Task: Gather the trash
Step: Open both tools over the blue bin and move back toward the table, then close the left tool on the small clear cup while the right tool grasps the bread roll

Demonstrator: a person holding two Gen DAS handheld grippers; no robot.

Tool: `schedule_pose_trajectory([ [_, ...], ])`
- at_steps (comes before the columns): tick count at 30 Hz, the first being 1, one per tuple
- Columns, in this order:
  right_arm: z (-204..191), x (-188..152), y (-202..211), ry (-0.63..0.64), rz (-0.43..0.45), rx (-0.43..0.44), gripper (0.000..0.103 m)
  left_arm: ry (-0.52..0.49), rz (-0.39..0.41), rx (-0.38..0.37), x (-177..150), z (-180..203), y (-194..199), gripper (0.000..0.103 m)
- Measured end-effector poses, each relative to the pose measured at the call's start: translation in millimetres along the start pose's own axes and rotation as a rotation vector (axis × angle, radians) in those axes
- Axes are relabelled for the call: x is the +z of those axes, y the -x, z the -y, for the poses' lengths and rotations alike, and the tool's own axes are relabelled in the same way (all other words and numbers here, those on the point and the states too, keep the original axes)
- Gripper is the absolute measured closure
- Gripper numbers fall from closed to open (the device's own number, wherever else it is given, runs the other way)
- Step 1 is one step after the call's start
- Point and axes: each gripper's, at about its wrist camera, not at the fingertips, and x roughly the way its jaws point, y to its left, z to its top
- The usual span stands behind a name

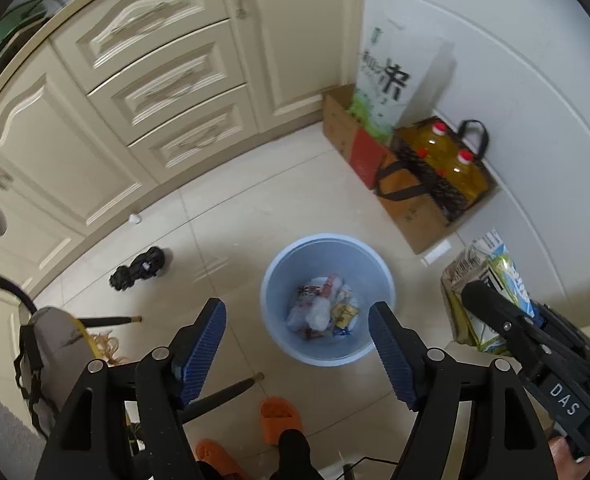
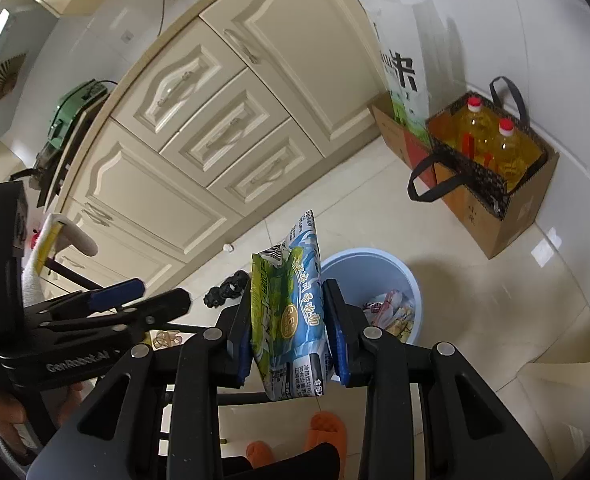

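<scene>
Left gripper: one. Jaws apart, nothing between them, poised above the bin mouth.

Right gripper: one. Jaws clamped on a blue-and-green snack wrapper, which stands upright between the pads, just beside and above the bin rim.

Bin: one, pale blue, round, on the tiled floor; several crumpled wrappers already lie at its bottom, too tangled to count.

Step in hand, as judged: drop the held wrapper. To do it well, carry the right gripper over the centre of the bin mouth before parting the jaws, since a light wrapper may drift and catch the rim.

Nearby: one black bundle on the floor, possibly trash; one small white cap by the cabinet base.

Further out: two orange slippers; two red-capped oil bottles in one cardboard carrier; one tall rice bag; three cabinet drawers.
</scene>
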Motion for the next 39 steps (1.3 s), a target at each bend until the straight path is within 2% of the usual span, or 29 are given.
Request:
schedule_pose_trajectory([
  [3,-0.6,-1.6,-9.5,0.0,-0.014,0.001,0.071,0.03,0.001,0.032,-3.0,-1.2,1.7,0.033],
  [9,-9.8,5.4,-24.1,0.011,-0.016,0.008,0.07,0.061,0.034,0.049,-7.6,-3.3,14.0,0.032],
  [16,-23.0,18.8,-29.0,0.006,0.027,0.002,0.062,0.098,0.058,0.054,-18.0,-5.5,38.7,0.032],
  [17,-26.2,19.2,-26.2,0.007,0.034,0.005,0.059,0.098,0.064,0.054,-19.0,-6.3,43.3,0.032],
  [20,-37.6,20.0,-18.2,0.04,0.039,0.002,0.036,0.113,0.086,0.052,-23.9,-12.0,60.3,0.032],
  [21,-41.3,19.8,-14.1,0.048,0.042,0.001,0.036,0.122,0.093,0.048,-26.0,-15.1,66.9,0.032],
  [28,-74.7,13.6,37.0,0.087,0.081,0.029,0.036,0.138,0.185,0.011,-55.0,-31.4,136.4,0.031],
  [30,-90.5,9.9,56.4,0.118,0.099,0.039,0.032,0.147,0.222,-0.003,-68.8,-39.4,159.8,0.027],
  [35,-135.2,1.0,98.9,0.212,0.142,0.064,0.031,0.157,0.341,-0.008,-112.2,-65.4,223.3,0.024],
  [39,-184.6,-6.6,126.0,0.304,0.171,0.095,0.025,0.165,0.424,0.006,-155.3,-97.8,271.2,0.02],
])
